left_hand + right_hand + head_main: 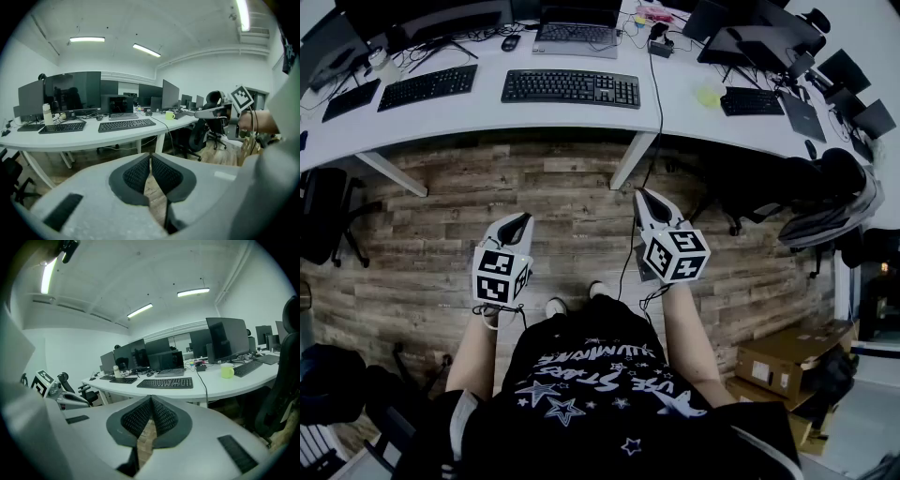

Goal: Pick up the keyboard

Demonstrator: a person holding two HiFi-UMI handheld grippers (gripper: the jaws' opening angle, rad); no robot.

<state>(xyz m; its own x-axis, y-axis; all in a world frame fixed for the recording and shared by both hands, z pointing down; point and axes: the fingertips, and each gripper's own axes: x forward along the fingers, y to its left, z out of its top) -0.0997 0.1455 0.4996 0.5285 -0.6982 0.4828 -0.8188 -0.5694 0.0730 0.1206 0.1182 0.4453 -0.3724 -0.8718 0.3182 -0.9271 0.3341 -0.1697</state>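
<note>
A black keyboard (571, 87) lies flat on the long white desk (675, 112), in the middle near its front edge. It also shows in the left gripper view (126, 124) and in the right gripper view (165, 382). A second black keyboard (427, 86) lies to its left. Both grippers hang over the wooden floor, well short of the desk. My left gripper (523, 218) is shut and holds nothing, its pads (140, 173) pressed together. My right gripper (642, 194) is also shut and empty, pads (161, 418) meeting.
A laptop (577, 36) and monitors stand behind the keyboard. A yellow-green mug (708, 96) and a third keyboard (752, 101) sit to the right. A black cable (659, 103) hangs off the desk beside a white leg (633, 159). Office chairs (839, 202) and cardboard boxes (783, 361) stand at the right.
</note>
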